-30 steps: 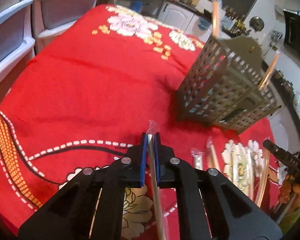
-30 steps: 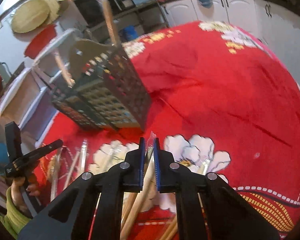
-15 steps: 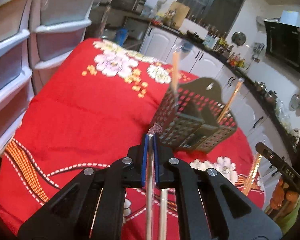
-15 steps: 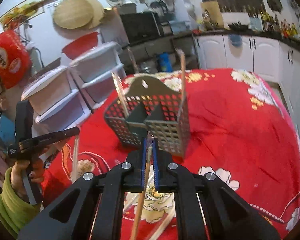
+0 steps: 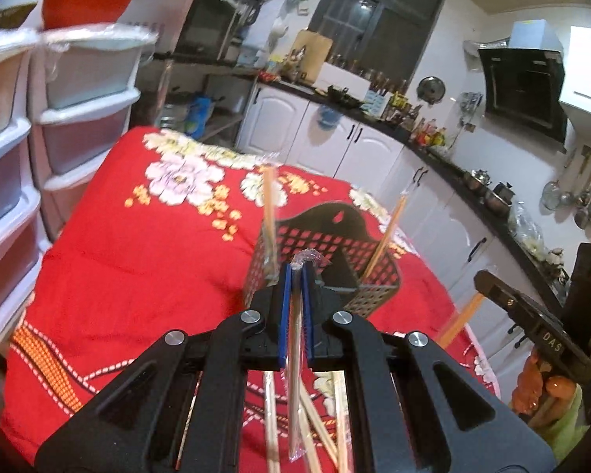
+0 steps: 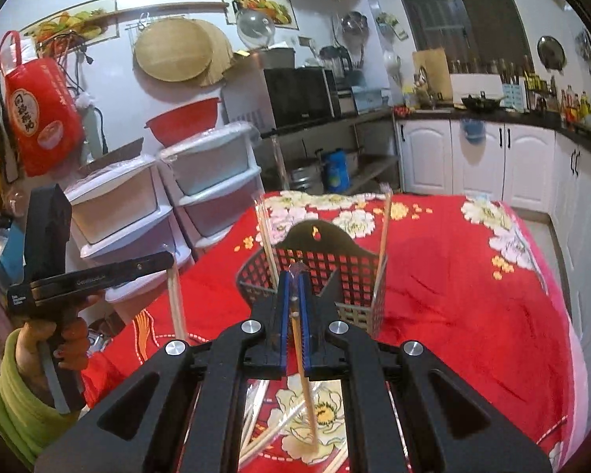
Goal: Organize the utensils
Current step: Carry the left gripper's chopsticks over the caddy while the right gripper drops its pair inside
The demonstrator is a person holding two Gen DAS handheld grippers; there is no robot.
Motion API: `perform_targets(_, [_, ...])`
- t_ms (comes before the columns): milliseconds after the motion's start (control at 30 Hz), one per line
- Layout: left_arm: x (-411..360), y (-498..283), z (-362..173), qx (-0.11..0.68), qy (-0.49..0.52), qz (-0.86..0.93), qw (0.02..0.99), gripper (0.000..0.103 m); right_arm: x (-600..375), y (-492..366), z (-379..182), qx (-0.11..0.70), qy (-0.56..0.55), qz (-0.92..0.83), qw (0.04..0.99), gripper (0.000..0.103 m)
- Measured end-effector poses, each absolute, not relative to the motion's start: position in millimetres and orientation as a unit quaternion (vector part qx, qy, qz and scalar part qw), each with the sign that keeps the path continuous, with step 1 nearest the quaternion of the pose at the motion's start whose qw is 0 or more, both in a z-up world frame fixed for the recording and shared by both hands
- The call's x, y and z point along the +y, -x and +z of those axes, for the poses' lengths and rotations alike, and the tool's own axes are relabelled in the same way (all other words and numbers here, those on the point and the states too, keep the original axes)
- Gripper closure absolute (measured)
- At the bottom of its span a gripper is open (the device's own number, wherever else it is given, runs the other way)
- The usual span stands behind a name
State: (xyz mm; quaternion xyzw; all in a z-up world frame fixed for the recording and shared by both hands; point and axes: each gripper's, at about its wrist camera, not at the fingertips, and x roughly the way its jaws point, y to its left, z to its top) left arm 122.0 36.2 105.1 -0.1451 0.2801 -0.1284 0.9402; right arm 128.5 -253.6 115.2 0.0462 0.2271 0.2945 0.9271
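Two grippers: left gripper [image 5: 295,272], right gripper [image 6: 294,276], each clamped on one wrapped chopstick pair: left pair [image 5: 294,374], right pair [image 6: 301,354]. One basket [image 6: 327,264] at 12 o'clock, with two visible compartments. Two upright pairs stand in it: one at its 9 o'clock side [image 6: 266,236], one at its 3 o'clock side [image 6: 383,236]. Loose pairs [image 5: 315,425] on the cloth [image 5: 138,268] at 6 o'clock: perhaps four, overlapping and partly hidden. Two drawer towers [image 6: 212,181].
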Motion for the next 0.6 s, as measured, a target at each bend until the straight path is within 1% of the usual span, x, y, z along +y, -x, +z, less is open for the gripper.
perform_targets(300, [22,-128,146,0.239,0.135,-0.146,0.95,0.102,-250,-131,140,0.197,-0.042,0.296,0.934,0.098])
perform_targets(400, [17,-132,158,0.225,0.129,-0.147,0.954,0.102,-247,-130,151,0.179,-0.039,0.297,0.937,0.101])
perform_targets(600, [9,-148,178,0.206,0.129,-0.146,0.959,0.102,-241,-135,166,0.159,-0.026,0.293,0.942,0.102])
